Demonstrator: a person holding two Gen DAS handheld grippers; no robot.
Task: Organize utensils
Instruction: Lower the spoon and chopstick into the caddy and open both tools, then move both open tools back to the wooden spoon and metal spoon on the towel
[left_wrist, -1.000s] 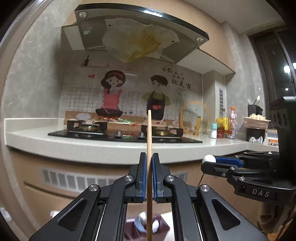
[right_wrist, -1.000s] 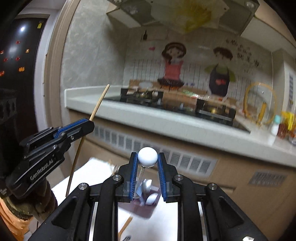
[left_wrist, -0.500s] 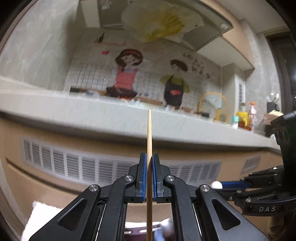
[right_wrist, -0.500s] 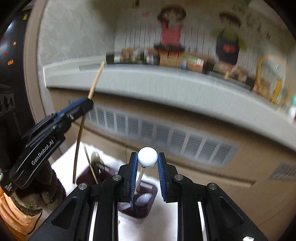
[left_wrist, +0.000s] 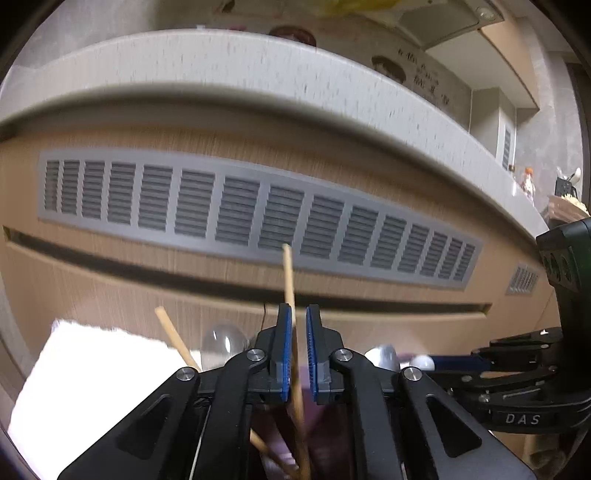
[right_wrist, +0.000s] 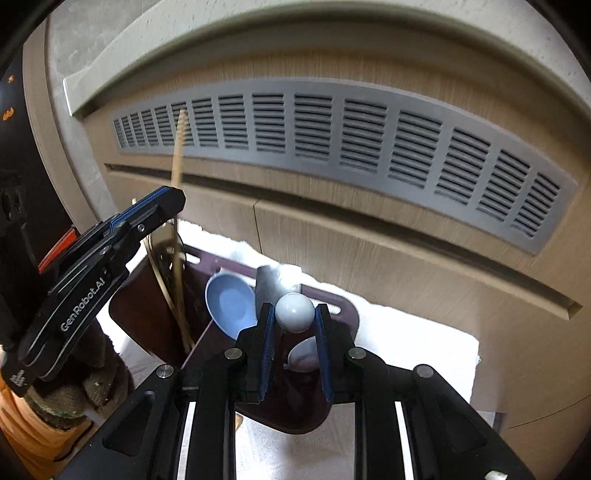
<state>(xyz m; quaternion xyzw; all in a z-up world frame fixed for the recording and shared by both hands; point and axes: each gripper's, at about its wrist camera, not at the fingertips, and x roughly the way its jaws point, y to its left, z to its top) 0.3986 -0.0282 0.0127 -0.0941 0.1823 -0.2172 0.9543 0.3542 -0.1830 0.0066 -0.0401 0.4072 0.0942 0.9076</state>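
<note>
Left wrist: chopstick (left_wrist: 291, 314) foot hidden.

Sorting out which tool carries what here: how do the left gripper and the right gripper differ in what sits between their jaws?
The left gripper has a thin wooden chopstick between jaws that are opening, pads apart from it; the right gripper is clamped on a spoon's white ball end. The chopstick stands tall above its jaws; the ball barely clears. Both hover over the maroon utensil holder.

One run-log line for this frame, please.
left gripper: opening, wooden chopstick between pads | right gripper: shut on white ball-ended spoon handle | both over dark-red utensil holder
</note>
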